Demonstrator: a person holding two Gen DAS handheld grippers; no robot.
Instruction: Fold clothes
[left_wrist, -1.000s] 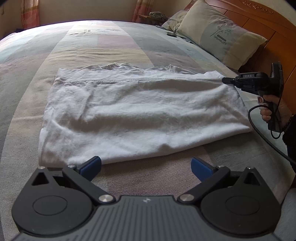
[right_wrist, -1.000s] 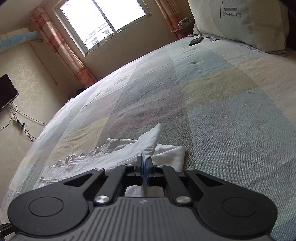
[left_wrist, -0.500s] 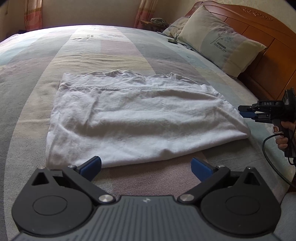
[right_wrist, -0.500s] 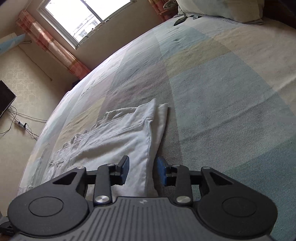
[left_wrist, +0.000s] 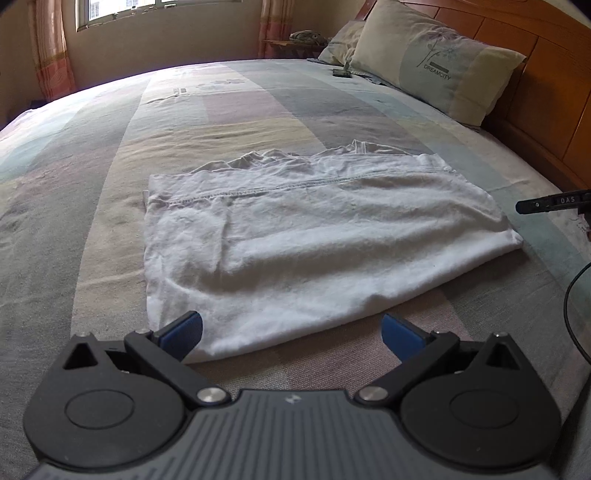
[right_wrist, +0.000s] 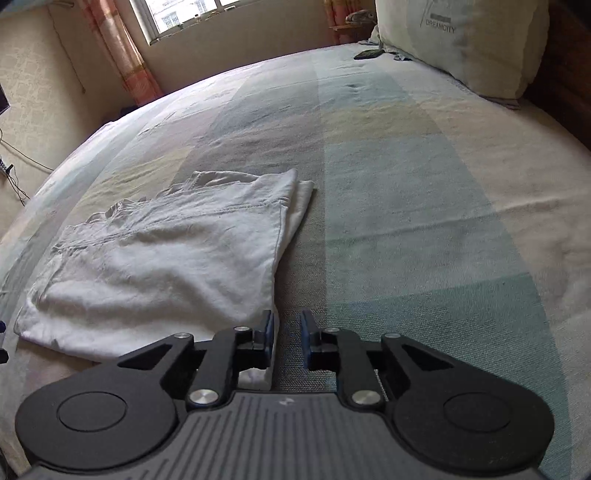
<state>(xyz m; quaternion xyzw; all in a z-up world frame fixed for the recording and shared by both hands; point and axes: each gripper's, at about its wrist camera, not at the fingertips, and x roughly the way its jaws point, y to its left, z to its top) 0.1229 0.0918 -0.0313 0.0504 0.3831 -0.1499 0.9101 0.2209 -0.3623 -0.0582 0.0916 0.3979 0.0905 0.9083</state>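
Since a second ago the right claw let go of the shirt corner and backed off; the fabric dropped flat. Left claw (left_wrist: 291, 334): wide open, empty, hovering at the near folded edge of the white shirt (left_wrist: 314, 243), which lies flat mid-bed (left_wrist: 110, 155). Right claw (right_wrist: 287, 334): slightly parted, empty, just beside the shirt's right edge. Risk: the far hem is bunched and the layers offset, so pinching only the top layer would probably skew the next fold.
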